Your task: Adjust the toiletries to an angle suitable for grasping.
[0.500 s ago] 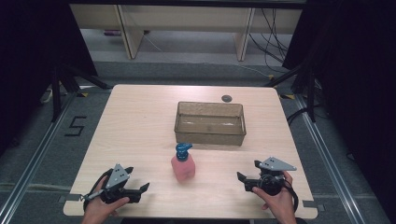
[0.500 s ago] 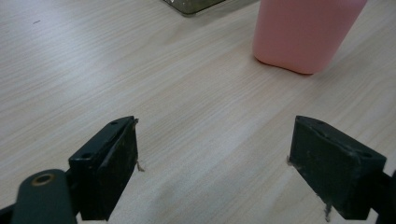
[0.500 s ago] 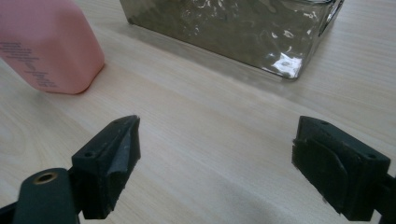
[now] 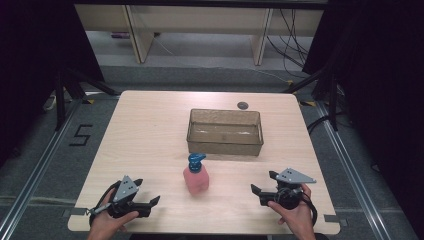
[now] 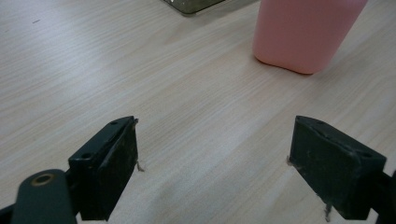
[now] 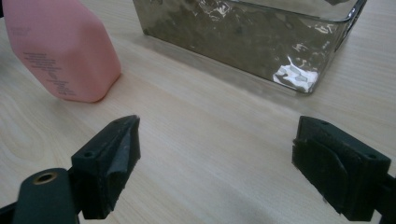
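Left hand-held gripper [image 4: 150,204] and right hand-held gripper [image 4: 260,192] sat at counter [image 4: 150,130] near edge, jaws apart, empty. Pink pump bottle [image 4: 196,176] upright between them, clear bin [image 4: 225,131] behind. Likely pre-grasp; next needs reaching bottle.

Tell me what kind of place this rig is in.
Probably a lab data-collection cell, not a home or shop. A light wood table stands between black curtains, a taped "5" marks the grey floor, and loose cables trail behind. A person holds a claw in each hand, both open.
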The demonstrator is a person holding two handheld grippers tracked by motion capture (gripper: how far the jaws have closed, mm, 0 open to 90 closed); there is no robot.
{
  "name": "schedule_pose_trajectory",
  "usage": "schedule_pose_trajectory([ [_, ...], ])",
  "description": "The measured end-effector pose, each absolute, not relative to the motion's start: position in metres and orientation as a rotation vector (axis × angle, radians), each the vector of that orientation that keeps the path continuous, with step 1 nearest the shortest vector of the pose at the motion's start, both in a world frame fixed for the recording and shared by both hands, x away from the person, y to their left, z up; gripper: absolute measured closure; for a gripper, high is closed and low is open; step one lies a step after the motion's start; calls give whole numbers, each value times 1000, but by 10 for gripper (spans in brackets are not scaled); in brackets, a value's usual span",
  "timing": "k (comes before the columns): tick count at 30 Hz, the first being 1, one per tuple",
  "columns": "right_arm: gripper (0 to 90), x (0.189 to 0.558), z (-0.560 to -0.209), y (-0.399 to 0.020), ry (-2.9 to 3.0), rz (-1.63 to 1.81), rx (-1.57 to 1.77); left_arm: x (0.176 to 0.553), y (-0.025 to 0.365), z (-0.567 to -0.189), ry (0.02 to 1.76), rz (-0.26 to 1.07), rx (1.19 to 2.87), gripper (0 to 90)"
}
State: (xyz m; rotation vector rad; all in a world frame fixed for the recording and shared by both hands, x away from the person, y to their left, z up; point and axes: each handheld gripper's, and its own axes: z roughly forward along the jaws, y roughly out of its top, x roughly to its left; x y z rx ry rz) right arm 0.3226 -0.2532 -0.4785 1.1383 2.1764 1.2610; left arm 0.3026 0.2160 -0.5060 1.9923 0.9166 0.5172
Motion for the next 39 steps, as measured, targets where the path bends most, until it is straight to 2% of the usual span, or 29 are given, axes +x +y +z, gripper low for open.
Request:
schedule_pose_trajectory([
  [28,173,322,-469,-234,2184,1359,1066,303,217,-507,926,516,1999,149],
  [39,204,325,-465,-217,2226,1421,1036,303,217,-507,923,517,2002,150],
])
